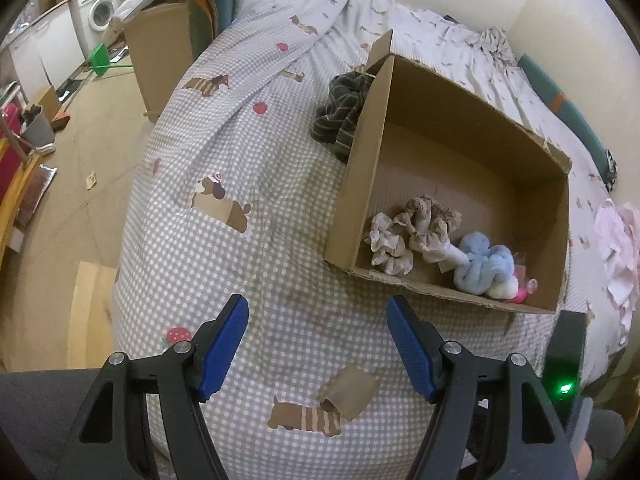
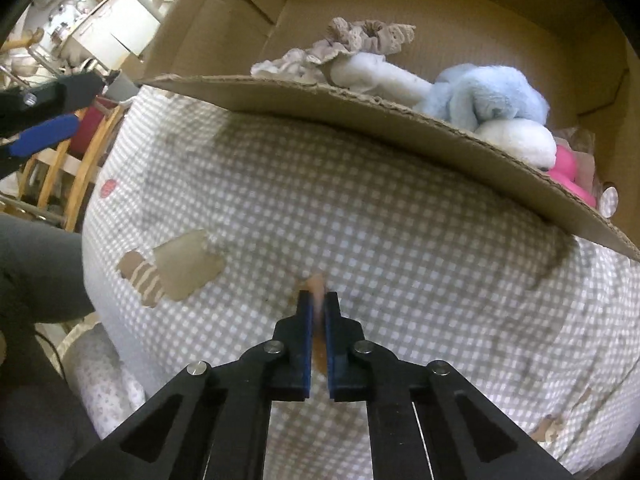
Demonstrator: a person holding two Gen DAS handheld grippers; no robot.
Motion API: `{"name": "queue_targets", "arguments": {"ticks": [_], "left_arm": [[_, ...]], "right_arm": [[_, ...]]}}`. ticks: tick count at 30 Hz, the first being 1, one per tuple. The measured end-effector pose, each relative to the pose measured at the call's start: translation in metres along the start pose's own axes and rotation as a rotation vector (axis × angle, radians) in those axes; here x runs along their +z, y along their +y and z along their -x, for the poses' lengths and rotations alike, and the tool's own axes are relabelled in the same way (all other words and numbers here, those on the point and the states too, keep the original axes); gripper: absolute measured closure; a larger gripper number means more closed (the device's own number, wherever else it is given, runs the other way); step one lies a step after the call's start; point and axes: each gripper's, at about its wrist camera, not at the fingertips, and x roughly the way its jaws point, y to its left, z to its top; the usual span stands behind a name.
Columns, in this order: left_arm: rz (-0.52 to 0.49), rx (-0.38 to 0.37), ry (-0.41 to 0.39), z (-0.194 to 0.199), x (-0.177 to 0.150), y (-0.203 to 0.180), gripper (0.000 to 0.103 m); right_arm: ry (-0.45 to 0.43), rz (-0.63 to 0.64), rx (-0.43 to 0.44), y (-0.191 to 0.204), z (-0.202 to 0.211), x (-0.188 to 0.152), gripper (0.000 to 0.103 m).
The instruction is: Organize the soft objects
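Observation:
A cardboard box (image 1: 560, 216) lies on the checked bedspread (image 1: 248, 168). It holds beige scrunchies (image 1: 428, 220), a blue fluffy scrunchie (image 1: 484, 268) and a pink item (image 1: 520, 296). A dark striped cloth (image 1: 344, 116) lies outside the box's left wall. My left gripper (image 1: 316, 344) is open and empty above the bedspread, in front of the box. My right gripper (image 2: 319, 300) is shut on a small orange-tan soft item (image 2: 318, 288), low over the bedspread just in front of the box's near wall (image 2: 360, 116). The box contents also show in the right wrist view (image 2: 480, 96).
A scrap of cardboard (image 1: 352, 396) lies on the bedspread near my left gripper. A pink cloth (image 1: 616, 248) lies right of the box. The bed's left edge drops to the floor (image 1: 80, 168), with a washing machine (image 1: 100, 12) and furniture beyond.

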Motion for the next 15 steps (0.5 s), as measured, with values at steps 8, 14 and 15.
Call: {"name": "queue_targets", "arguments": {"ticks": [8, 14, 15], "left_arm": [[-0.013, 0.014, 0.070, -0.014, -0.007, 0.003, 0.034], [-0.102, -0.053, 0.267, -0.050, -0.028, -0.018, 0.034], [-0.115, -0.069, 0.298, -0.057, -0.032, -0.023, 0.034]], "right_arm": [[-0.107, -0.116, 0.152, -0.031, 0.047, -0.010, 0.097], [-0.193, -0.200, 0.220, -0.053, 0.078, -0.015, 0.097], [-0.203, -0.206, 0.219, -0.053, 0.081, -0.012, 0.097]]}}
